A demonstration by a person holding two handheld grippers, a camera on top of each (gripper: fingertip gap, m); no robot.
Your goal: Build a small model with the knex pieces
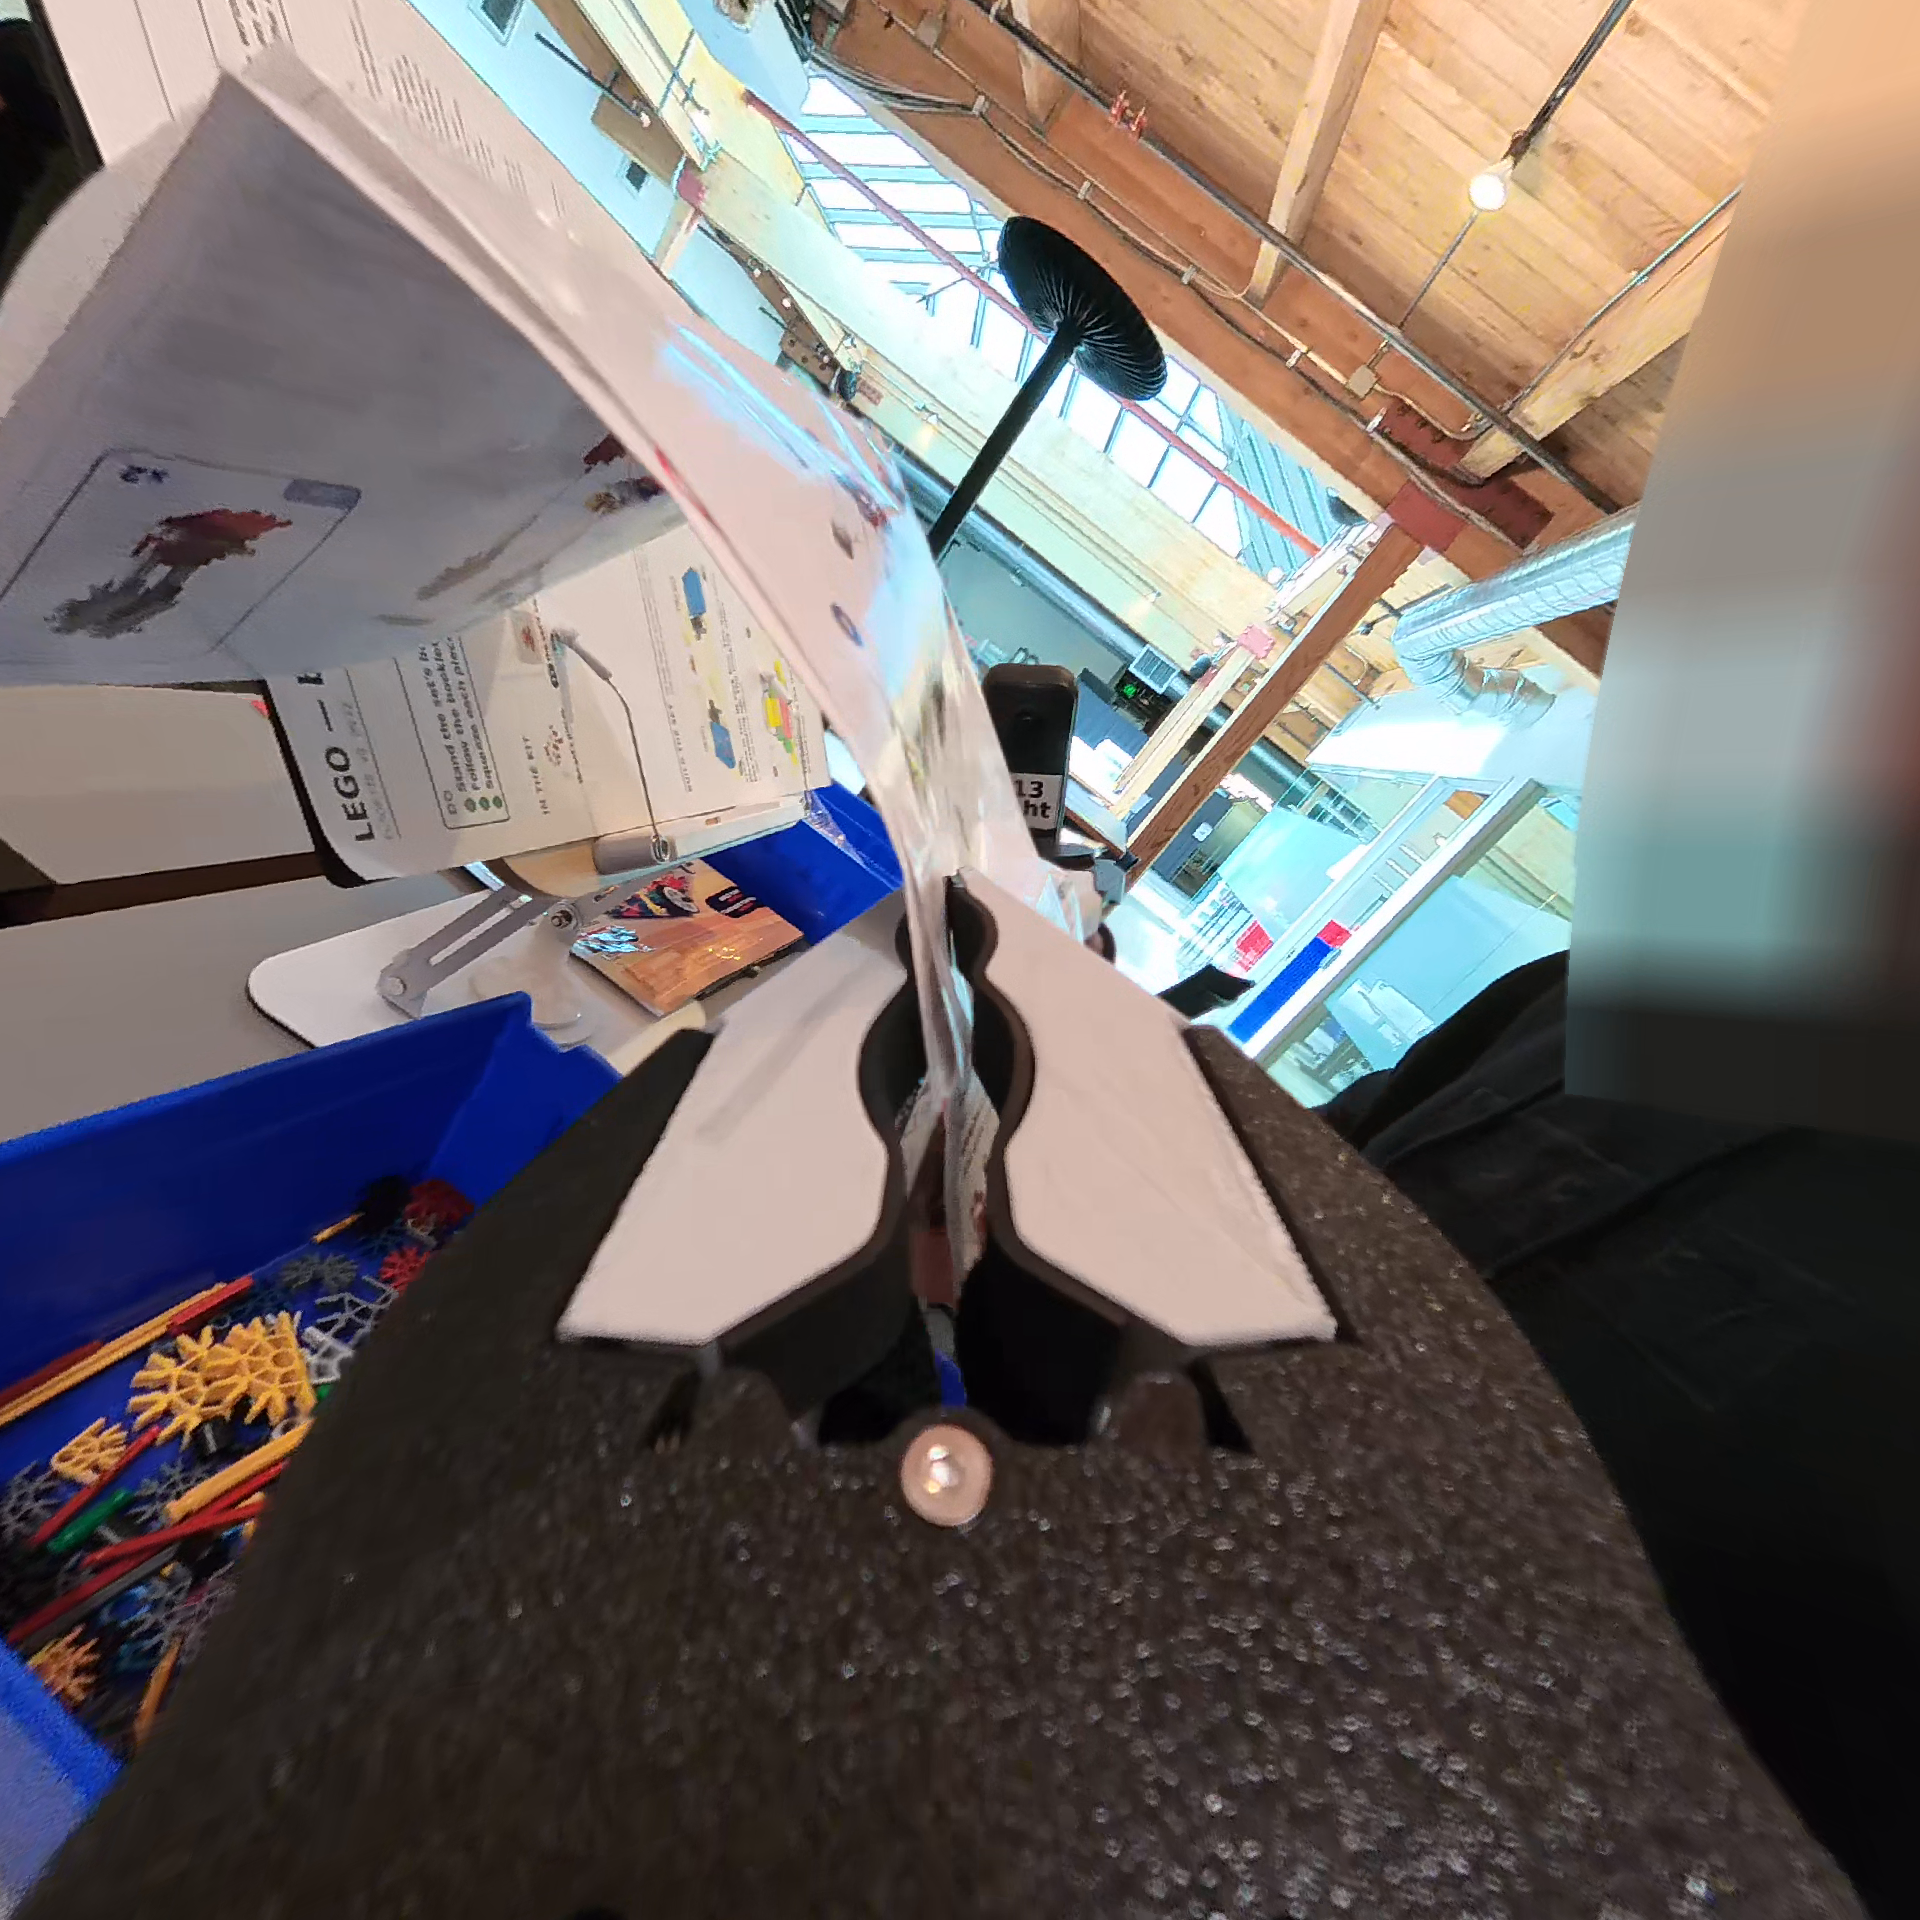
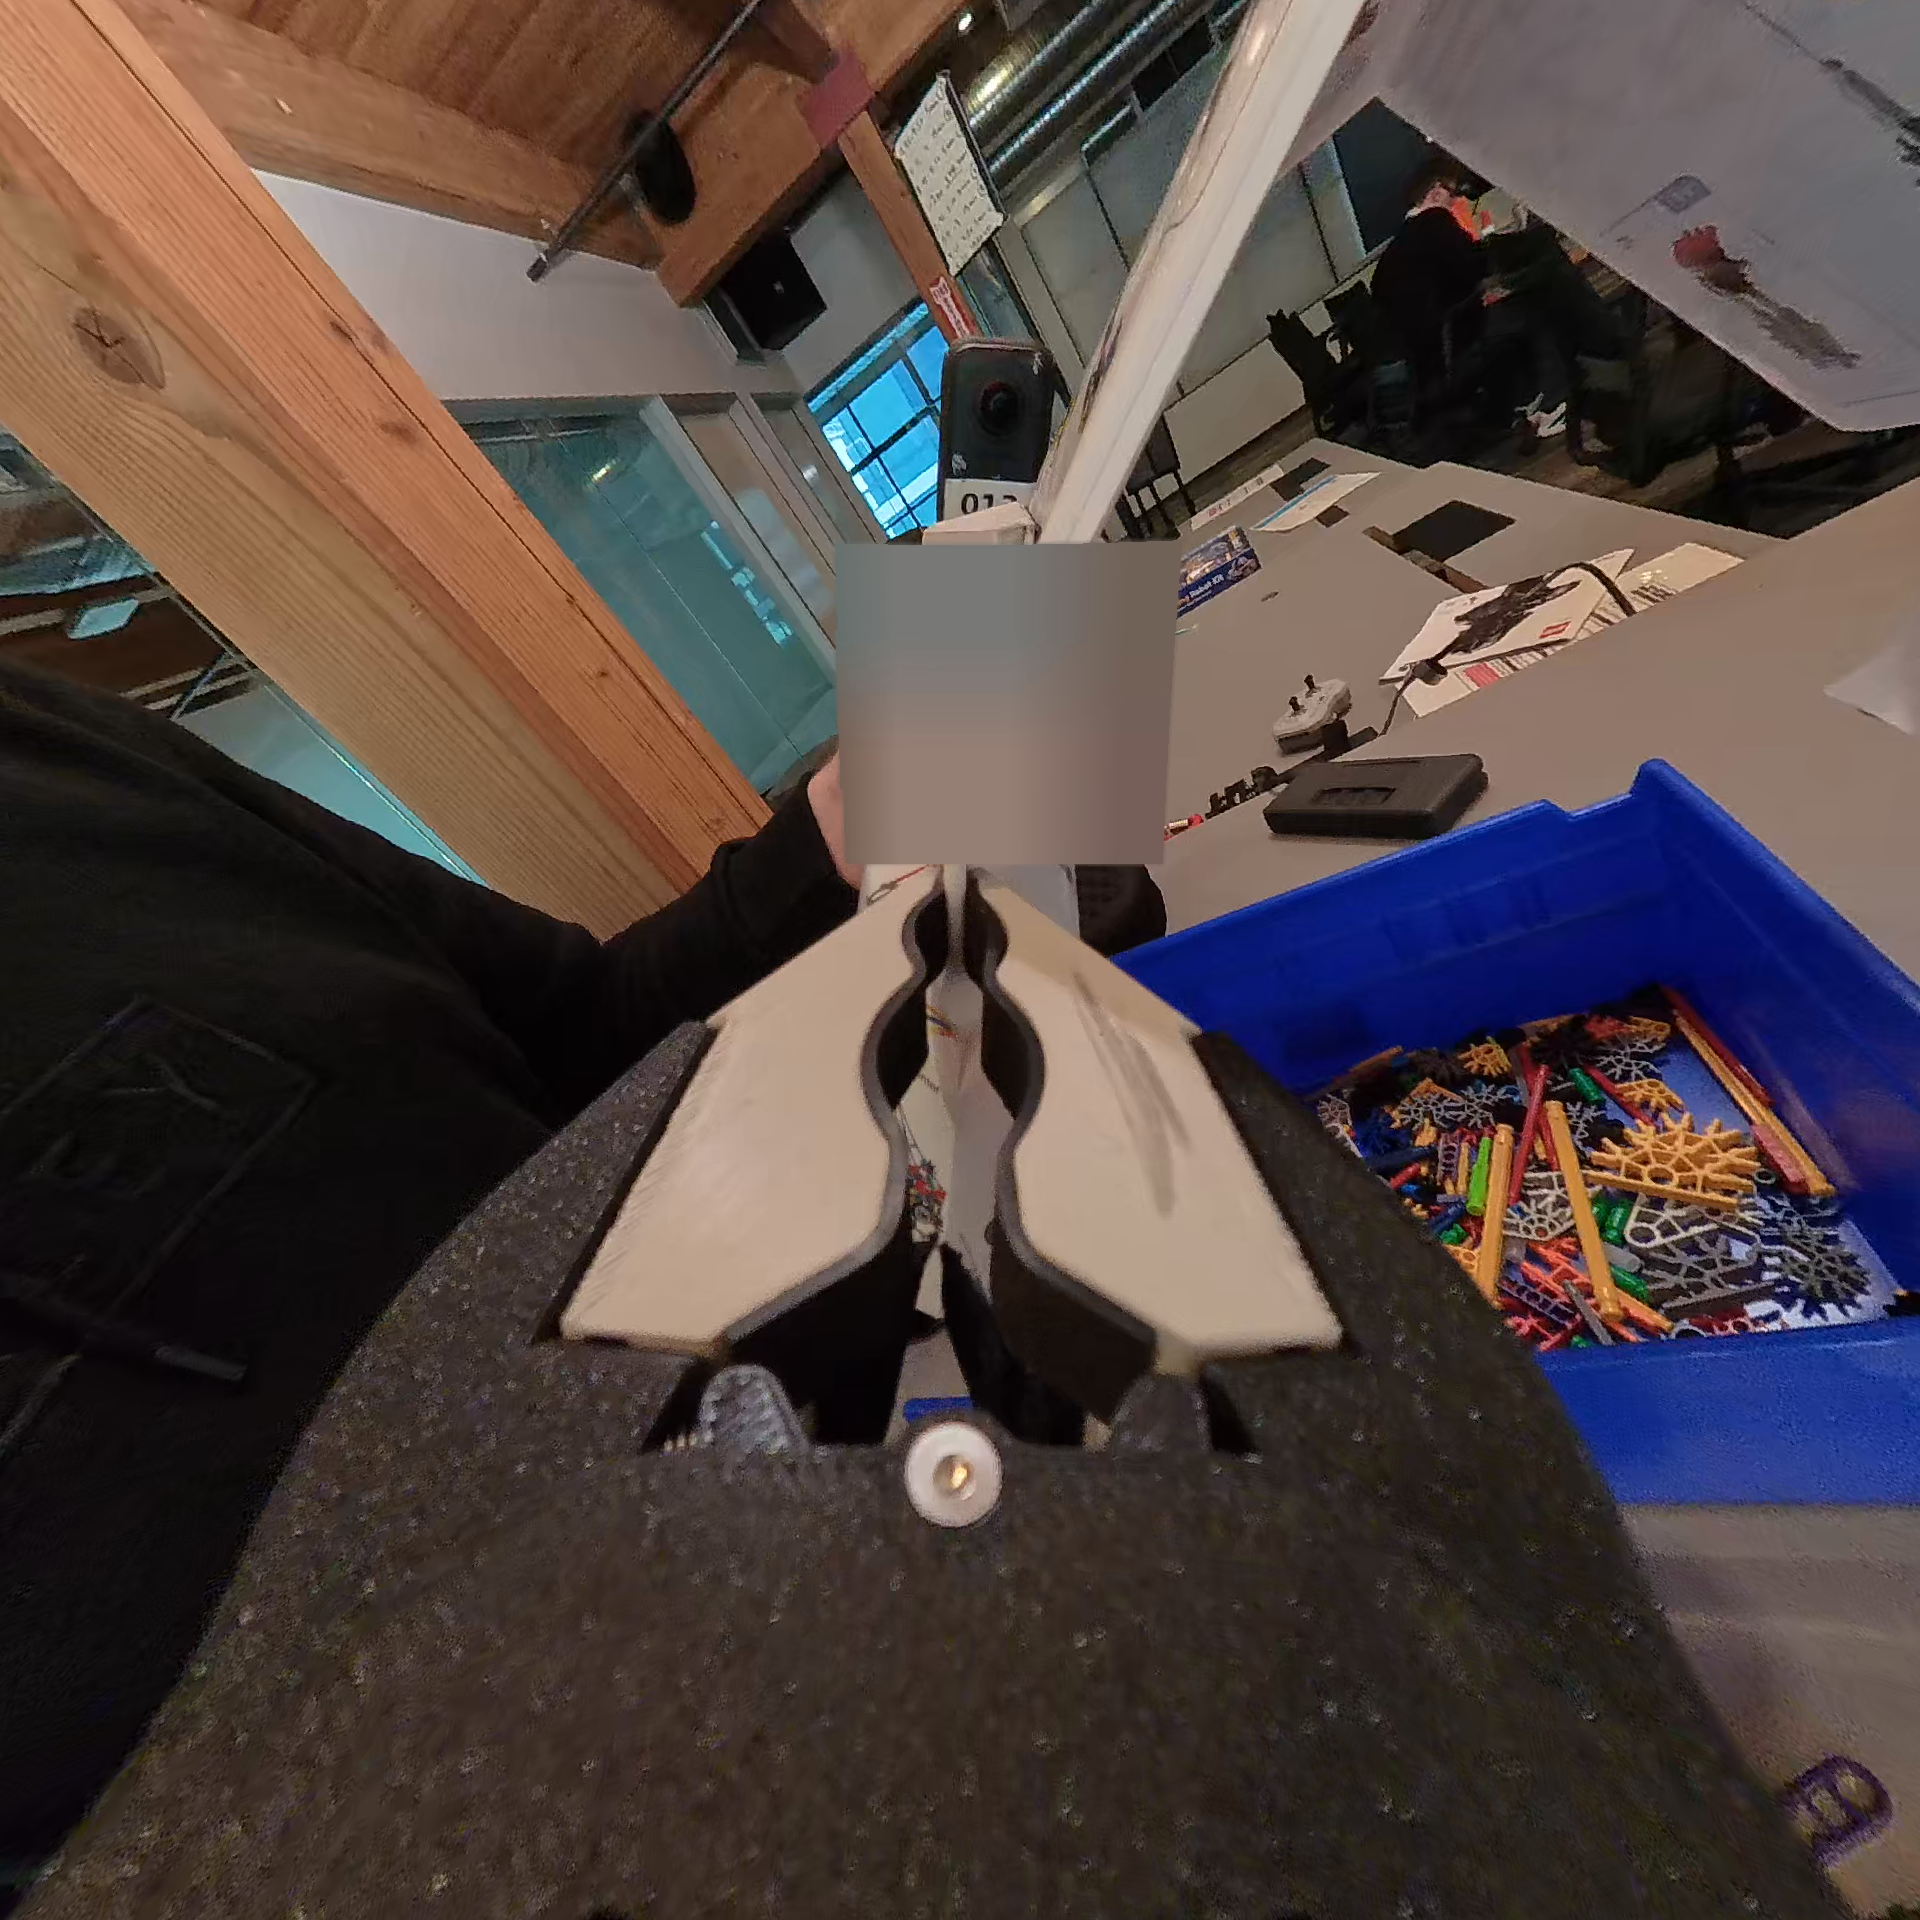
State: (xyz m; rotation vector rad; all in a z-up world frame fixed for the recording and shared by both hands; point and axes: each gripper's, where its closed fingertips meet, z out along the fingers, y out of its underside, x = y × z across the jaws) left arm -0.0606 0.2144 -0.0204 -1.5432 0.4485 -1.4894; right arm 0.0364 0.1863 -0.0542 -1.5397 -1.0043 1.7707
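My left gripper (image 1: 951, 896) is shut on the edge of a white glossy instruction booklet (image 1: 416, 343). Its pages curve up and to the left from the fingertips. My right gripper (image 2: 956, 883) is shut on a page of the same white booklet (image 2: 1143, 312), which rises from the fingertips to the upper right, with a printed page (image 2: 1662, 156) above. Paper shows between both pairs of pads. A blue bin (image 1: 260, 1143) of coloured building rods and connectors (image 1: 208, 1382) lies below left of the left gripper. The bin (image 2: 1455, 935) is to the right of the right gripper.
A book stand holding a printed sheet (image 1: 540, 727) stands on the grey table (image 2: 1558, 707), with a small colourful booklet (image 1: 696, 935) beside it. A black camera on a pole (image 2: 992, 416) is ahead. A black case (image 2: 1371, 795) lies beyond the bin. A black sleeve (image 2: 675, 935) and a wooden post (image 2: 312, 468) are at the left. Some 12 centimetres of space lies between my two pairs of fingers.
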